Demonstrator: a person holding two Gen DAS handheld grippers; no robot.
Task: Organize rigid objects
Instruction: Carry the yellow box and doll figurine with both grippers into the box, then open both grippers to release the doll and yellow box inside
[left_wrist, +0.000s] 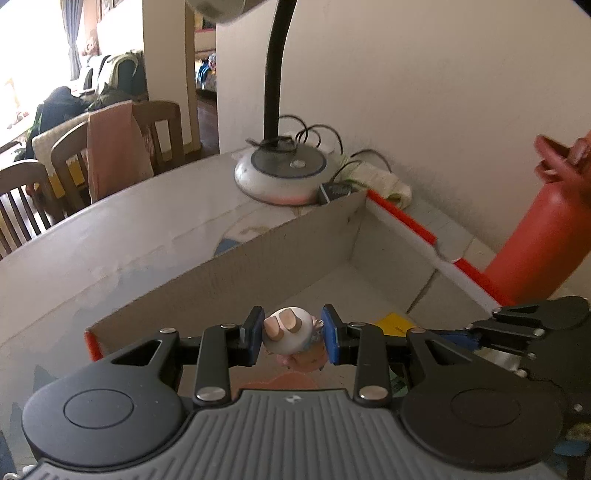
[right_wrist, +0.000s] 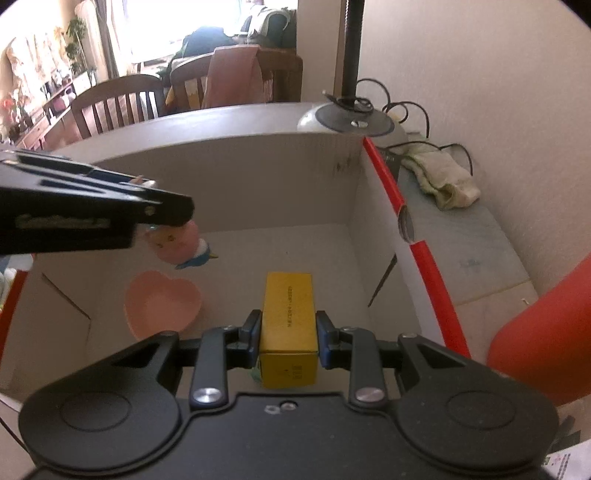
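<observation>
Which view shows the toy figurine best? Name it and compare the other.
The left wrist view: the toy figurine sits centred and close between the left gripper pads, feet toward the camera. The right wrist view shows only its pink body hanging below that gripper, over the cardboard box.

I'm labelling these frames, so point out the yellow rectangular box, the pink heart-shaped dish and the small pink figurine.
Yellow rectangular box (right_wrist: 288, 314): right wrist view, top face.
Pink heart-shaped dish (right_wrist: 162, 304): right wrist view, inside the bowl.
Small pink figurine (right_wrist: 177, 243): right wrist view, pink body.
</observation>
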